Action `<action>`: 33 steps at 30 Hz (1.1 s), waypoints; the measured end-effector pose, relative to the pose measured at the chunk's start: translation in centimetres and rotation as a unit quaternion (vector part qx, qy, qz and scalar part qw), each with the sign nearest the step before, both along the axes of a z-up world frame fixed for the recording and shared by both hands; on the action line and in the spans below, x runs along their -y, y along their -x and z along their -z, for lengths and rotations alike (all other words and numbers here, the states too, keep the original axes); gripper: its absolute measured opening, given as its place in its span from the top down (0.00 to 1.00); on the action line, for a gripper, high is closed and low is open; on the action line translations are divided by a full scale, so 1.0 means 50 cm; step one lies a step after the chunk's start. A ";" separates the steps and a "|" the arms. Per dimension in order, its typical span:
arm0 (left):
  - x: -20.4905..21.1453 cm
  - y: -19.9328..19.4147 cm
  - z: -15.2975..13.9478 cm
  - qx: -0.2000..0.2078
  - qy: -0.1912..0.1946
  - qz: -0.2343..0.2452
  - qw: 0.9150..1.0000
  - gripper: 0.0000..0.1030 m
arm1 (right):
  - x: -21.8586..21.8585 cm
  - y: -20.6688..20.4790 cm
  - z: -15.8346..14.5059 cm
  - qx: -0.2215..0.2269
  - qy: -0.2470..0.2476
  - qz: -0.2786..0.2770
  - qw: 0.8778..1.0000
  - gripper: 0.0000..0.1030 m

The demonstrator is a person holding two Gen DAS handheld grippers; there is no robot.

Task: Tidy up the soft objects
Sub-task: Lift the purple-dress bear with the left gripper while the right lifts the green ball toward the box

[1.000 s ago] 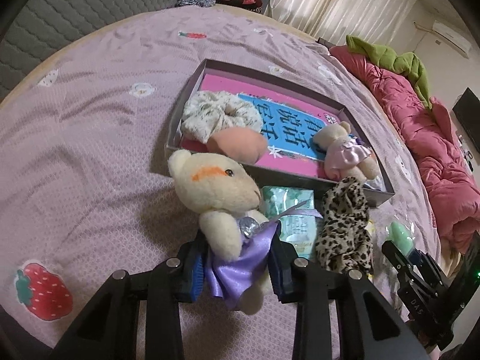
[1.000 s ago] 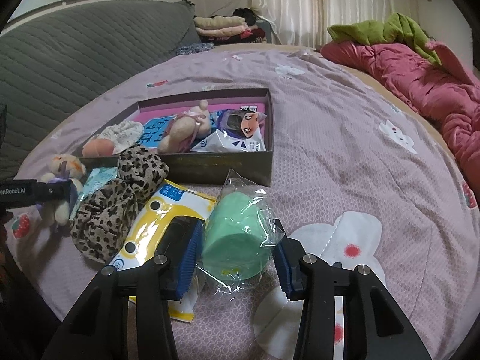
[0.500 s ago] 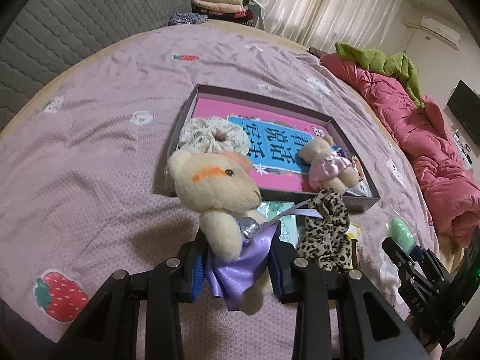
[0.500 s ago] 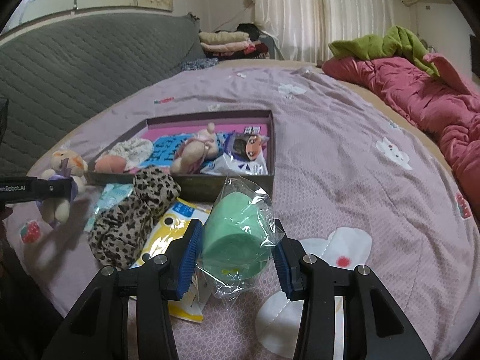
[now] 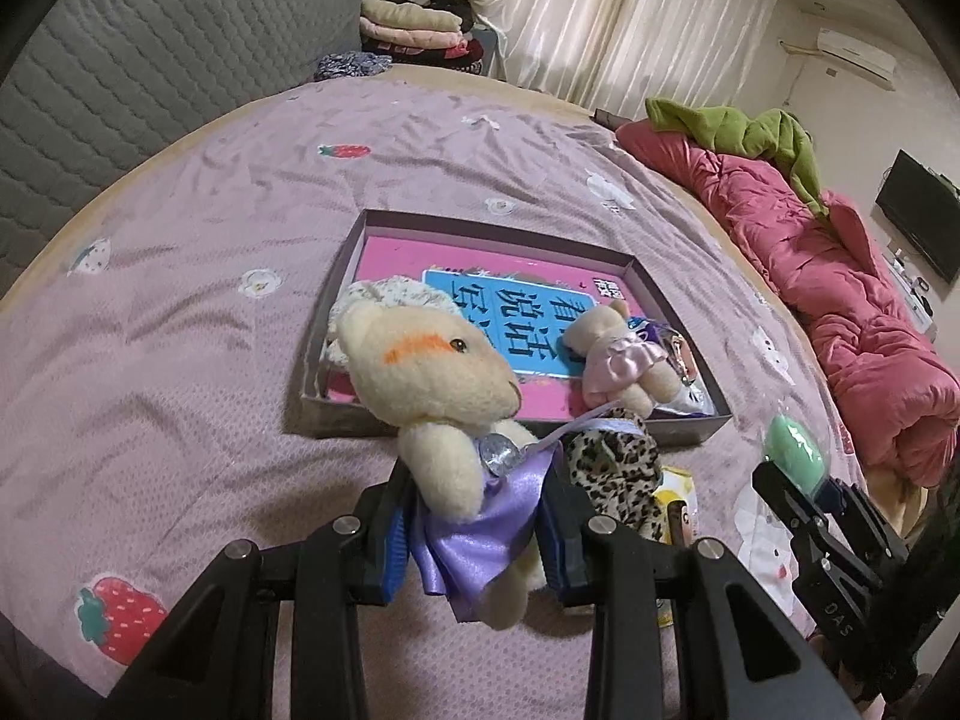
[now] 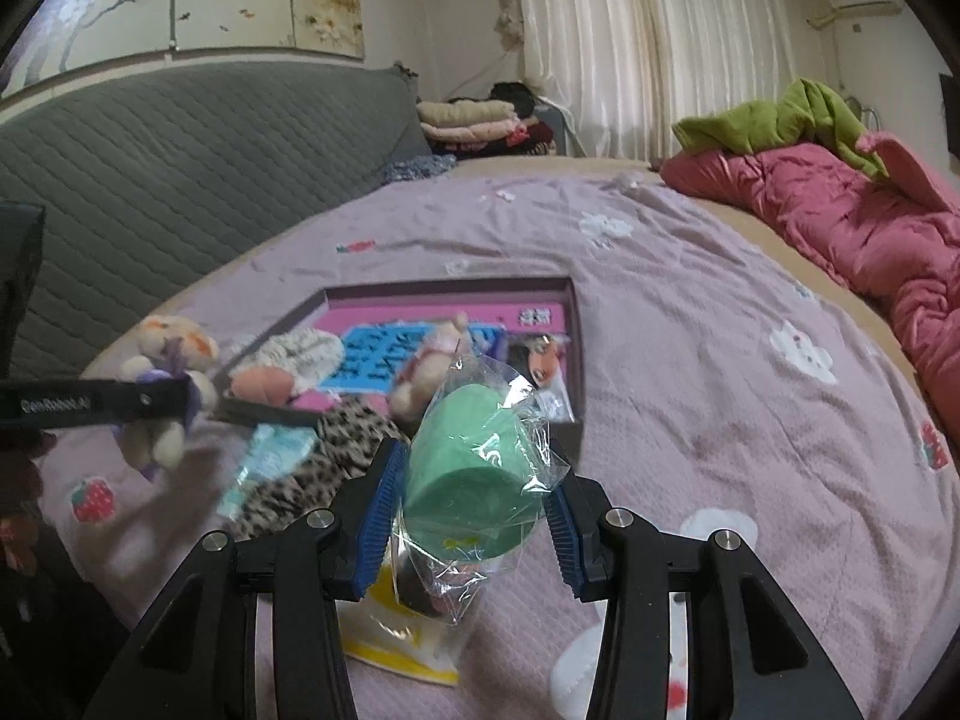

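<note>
My left gripper (image 5: 477, 531) is shut on a cream teddy bear in a purple satin dress (image 5: 444, 408), held above the bed just before the shallow box (image 5: 336, 276). My right gripper (image 6: 474, 507) is shut on a green sponge in clear wrap (image 6: 471, 468), also lifted off the bed. The box has a pink and blue bottom and holds a floral scrunchie (image 6: 294, 354), a peach sponge (image 6: 264, 384), a small bear in pink (image 5: 618, 354) and a printed packet (image 6: 540, 366). A leopard scrunchie (image 5: 618, 474) lies in front of the box. In the right wrist view the left gripper (image 6: 174, 399) shows with the bear (image 6: 168, 372).
A yellow packet (image 6: 396, 630) and a mint packet (image 6: 270, 462) lie on the lilac bedsheet (image 5: 180, 360) near the leopard scrunchie. A red quilt (image 6: 840, 222) with a green cloth lies along the right side. A grey padded headboard (image 6: 180, 138) and folded clothes (image 5: 414, 21) stand behind.
Both grippers have risen with their loads: the bear and the wrapped sponge now hang higher over the bed, and the box looks farther below.
</note>
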State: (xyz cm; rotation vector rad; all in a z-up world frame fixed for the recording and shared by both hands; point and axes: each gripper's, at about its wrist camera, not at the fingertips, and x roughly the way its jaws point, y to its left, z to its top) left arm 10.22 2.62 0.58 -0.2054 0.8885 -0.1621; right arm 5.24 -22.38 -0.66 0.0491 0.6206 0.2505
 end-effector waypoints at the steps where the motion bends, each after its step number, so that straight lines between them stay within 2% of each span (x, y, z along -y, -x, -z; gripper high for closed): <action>1: 0.004 -0.002 0.000 0.001 0.000 0.003 1.000 0.66 | -0.003 -0.003 -0.004 0.005 0.000 -0.001 1.000 0.55; 5: 0.016 -0.013 0.001 0.005 -0.003 0.009 1.000 0.66 | -0.006 -0.013 -0.012 0.018 0.002 0.001 1.000 0.55; 24: 0.083 -0.109 0.007 0.013 -0.009 0.034 0.999 0.66 | 0.022 -0.120 0.011 0.021 -0.002 0.014 1.000 0.55; 33: 0.105 -0.157 0.023 0.000 -0.010 0.037 0.999 0.66 | 0.021 -0.159 0.015 0.028 0.007 0.010 1.000 0.54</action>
